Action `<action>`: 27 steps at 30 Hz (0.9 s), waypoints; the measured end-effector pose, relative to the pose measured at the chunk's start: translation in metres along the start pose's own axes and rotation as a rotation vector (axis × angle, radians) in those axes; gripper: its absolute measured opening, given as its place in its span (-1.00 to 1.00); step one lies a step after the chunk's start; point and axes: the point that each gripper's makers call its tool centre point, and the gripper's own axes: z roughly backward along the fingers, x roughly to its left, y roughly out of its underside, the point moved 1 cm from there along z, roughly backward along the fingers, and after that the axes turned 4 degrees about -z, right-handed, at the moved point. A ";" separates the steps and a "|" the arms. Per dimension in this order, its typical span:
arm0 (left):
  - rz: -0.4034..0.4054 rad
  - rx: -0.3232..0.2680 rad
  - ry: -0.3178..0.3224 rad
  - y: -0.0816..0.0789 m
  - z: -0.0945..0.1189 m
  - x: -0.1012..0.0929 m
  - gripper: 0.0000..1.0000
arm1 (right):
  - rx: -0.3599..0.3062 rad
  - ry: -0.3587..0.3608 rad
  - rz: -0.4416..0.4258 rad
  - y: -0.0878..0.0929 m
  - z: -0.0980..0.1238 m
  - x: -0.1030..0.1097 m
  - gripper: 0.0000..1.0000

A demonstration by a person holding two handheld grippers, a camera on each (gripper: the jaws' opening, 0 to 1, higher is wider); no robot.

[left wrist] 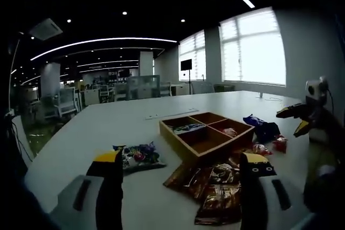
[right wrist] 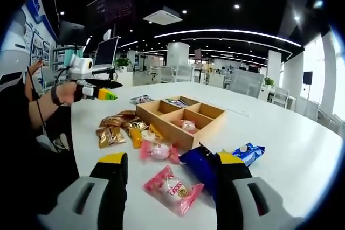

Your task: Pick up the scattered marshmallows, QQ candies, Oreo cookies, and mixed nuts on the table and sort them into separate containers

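In the right gripper view, the divided tray [right wrist: 180,125] was set on the table [right wrist: 302,149] at 12 o'clock from the right gripper [right wrist: 171,173]. One wrapped candy [right wrist: 188,126] was seen in its near-right compartment, one packet [right wrist: 177,102] in its far compartment. A cluster of nut packets [right wrist: 113,130] was spread at 9 o'clock of the tray. Two candy packets [right wrist: 171,188] were laid between tray and jaws. A cookie packet [right wrist: 248,153] was placed at 4 o'clock of the tray. The left gripper [right wrist: 105,94] was held at 10 o'clock, well apart. In the left gripper view, a candy bag [left wrist: 137,156] was laid at 8 o'clock of the tray.
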 end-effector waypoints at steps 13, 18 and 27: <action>0.019 -0.011 0.007 -0.003 0.000 -0.002 0.82 | 0.069 -0.046 0.025 0.020 -0.007 0.007 -0.06; 0.021 -0.014 0.009 -0.004 0.000 -0.003 0.81 | 0.091 -0.055 0.014 0.029 -0.009 0.006 -0.11; 0.039 -0.021 0.010 -0.005 0.003 -0.005 0.80 | 0.149 -0.087 0.001 0.047 -0.013 0.011 -0.19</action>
